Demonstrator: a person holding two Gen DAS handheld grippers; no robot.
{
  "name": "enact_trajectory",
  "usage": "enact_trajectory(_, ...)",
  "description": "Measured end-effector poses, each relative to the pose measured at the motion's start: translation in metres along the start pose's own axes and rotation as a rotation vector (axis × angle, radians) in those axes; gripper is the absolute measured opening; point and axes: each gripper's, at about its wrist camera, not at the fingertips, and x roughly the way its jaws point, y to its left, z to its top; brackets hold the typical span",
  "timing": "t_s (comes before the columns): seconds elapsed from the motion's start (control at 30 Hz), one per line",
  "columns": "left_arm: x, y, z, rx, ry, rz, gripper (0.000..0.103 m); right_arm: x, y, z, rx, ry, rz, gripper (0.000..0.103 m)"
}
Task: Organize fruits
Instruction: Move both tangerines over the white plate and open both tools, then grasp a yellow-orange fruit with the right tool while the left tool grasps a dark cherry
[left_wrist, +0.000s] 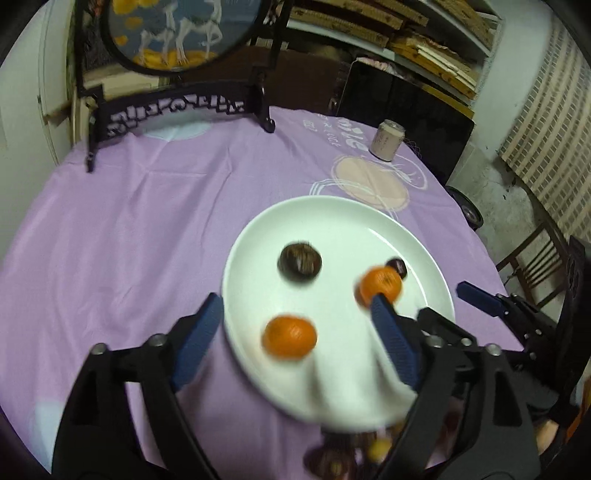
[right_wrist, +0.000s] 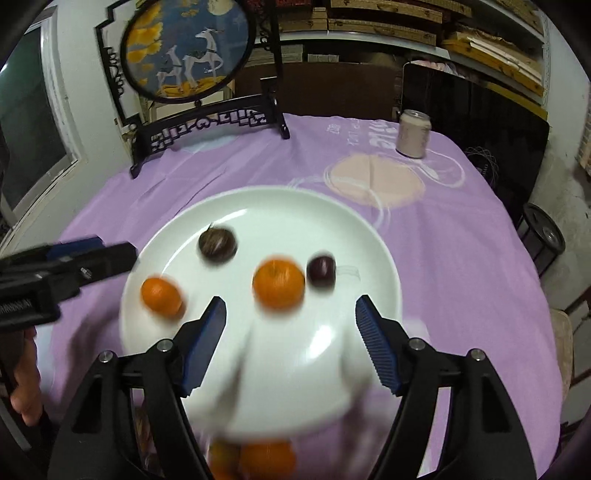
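Observation:
A white plate lies on the purple tablecloth. On it are two oranges, a dark round fruit and a small dark plum. My left gripper is open and empty over the plate's near edge, around the near orange. My right gripper is open and empty just short of the middle orange. More fruit lies blurred below the plate's near edge.
A beige can stands at the far right of the table. A black carved stand with a round deer picture stands at the far left. A dark chair and shelves are behind the table.

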Motion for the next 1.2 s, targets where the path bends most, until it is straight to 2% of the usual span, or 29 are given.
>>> enact_trajectory(0.07,-0.026,-0.004,-0.024,0.027,-0.038,0.008,0.094,-0.022,0.004,-0.024,0.0,0.007,-0.003,0.081)
enact_trajectory(0.13,-0.044,-0.008,-0.05,0.066,-0.043,0.006,0.096,-0.042,0.005,-0.051,0.033,0.014,0.015,0.09)
enact_trajectory(0.3,-0.065,-0.013,-0.114,0.098,0.018,-0.024,0.096,-0.069,0.005,-0.087,0.095,0.021,-0.005,0.09)
enact_trajectory(0.57,-0.082,-0.009,-0.156,0.093,0.041,-0.007,0.096,-0.091,0.019,-0.116,0.078,0.035,0.004,0.09)
enact_trajectory(0.77,-0.087,-0.001,-0.172,0.074,0.063,0.001,0.096,-0.085,0.047,-0.142,0.005,0.105,0.032,0.09)
enact_trajectory(0.9,-0.089,0.002,-0.176,0.065,0.07,-0.002,0.096,-0.083,0.056,-0.149,0.004,0.092,0.075,0.09)
enact_trajectory(0.97,-0.091,0.003,-0.178,0.062,0.068,0.001,0.096,-0.082,0.059,-0.149,0.005,0.079,0.09,0.075)
enact_trajectory(1.0,-0.092,0.004,-0.179,0.061,0.067,0.001,0.096,-0.08,0.061,-0.148,0.002,0.088,0.101,0.06)
enact_trajectory(1.03,-0.093,0.004,-0.18,0.061,0.065,0.002,0.096,-0.078,0.062,-0.148,0.004,0.094,0.113,0.054)
enact_trajectory(1.1,-0.095,0.005,-0.18,0.061,0.066,0.003,0.096,-0.071,0.064,-0.147,0.003,0.105,0.127,0.047)
enact_trajectory(1.2,-0.094,0.004,-0.181,0.061,0.074,0.0,0.096,-0.054,0.067,-0.146,-0.006,0.125,0.121,0.046)
